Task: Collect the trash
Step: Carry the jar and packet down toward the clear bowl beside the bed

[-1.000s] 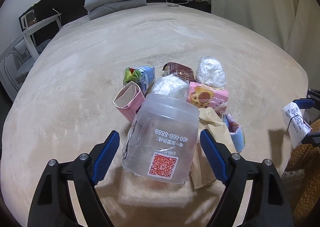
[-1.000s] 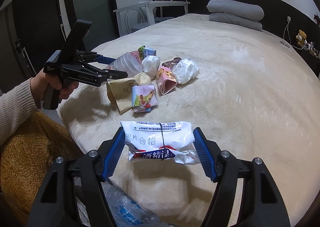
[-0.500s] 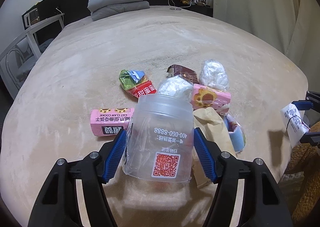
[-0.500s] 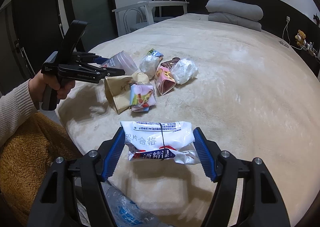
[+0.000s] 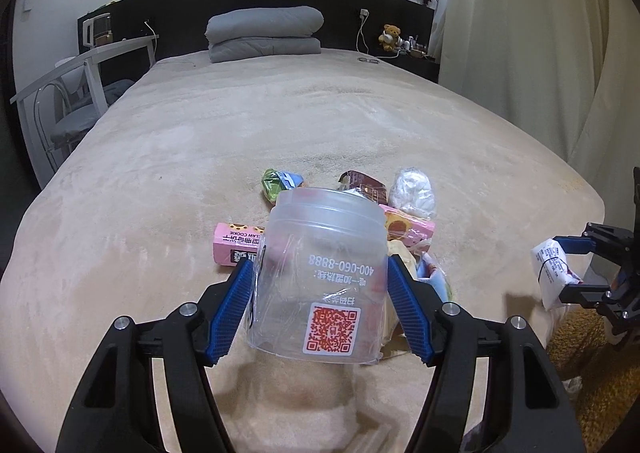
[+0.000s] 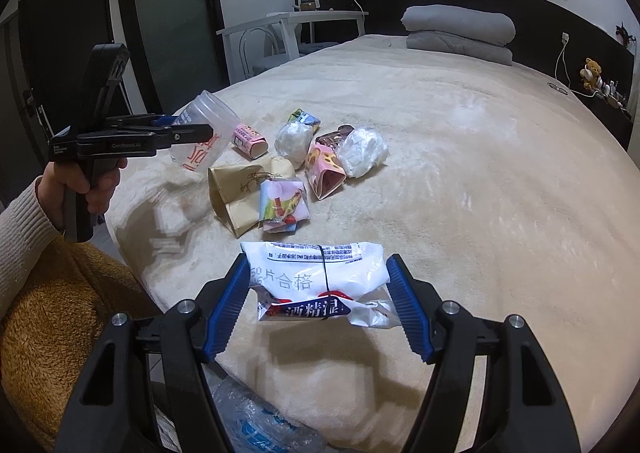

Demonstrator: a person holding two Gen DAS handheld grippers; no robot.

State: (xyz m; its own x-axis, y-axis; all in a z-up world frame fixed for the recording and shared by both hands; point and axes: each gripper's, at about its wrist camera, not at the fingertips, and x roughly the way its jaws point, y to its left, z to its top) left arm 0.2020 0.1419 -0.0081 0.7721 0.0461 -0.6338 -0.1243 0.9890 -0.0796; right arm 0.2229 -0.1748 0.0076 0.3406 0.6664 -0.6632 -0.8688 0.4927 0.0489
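Observation:
My left gripper (image 5: 319, 268) is shut on a clear plastic jar (image 5: 324, 237) with a red QR label, held tilted above the beige bed (image 5: 280, 125). From the right wrist view the jar (image 6: 206, 109) hangs clear of the blanket in that gripper (image 6: 190, 124), which a person's hand (image 6: 94, 181) holds. My right gripper (image 6: 319, 267) is shut on a white wipes packet (image 6: 316, 273) near the bed's front edge. Behind the jar lies the trash pile: a pink cookie box (image 5: 236, 249), a green-blue wrapper (image 5: 278, 181), a crumpled white bag (image 5: 412, 193) and a brown paper bag (image 6: 240, 189).
A folded grey quilt (image 5: 264, 33) lies at the headboard. A white desk and chair (image 5: 80, 69) stand left of the bed, and a curtain (image 5: 520, 53) hangs to its right. A plastic bag with a bottle (image 6: 256, 425) sits below the bed edge beside brown fleece (image 6: 60, 313).
The left gripper's jaws closed onto the clear jar, then lifted it off the blanket. The pink cookie box tipped onto its side. The right gripper and its packet stayed still.

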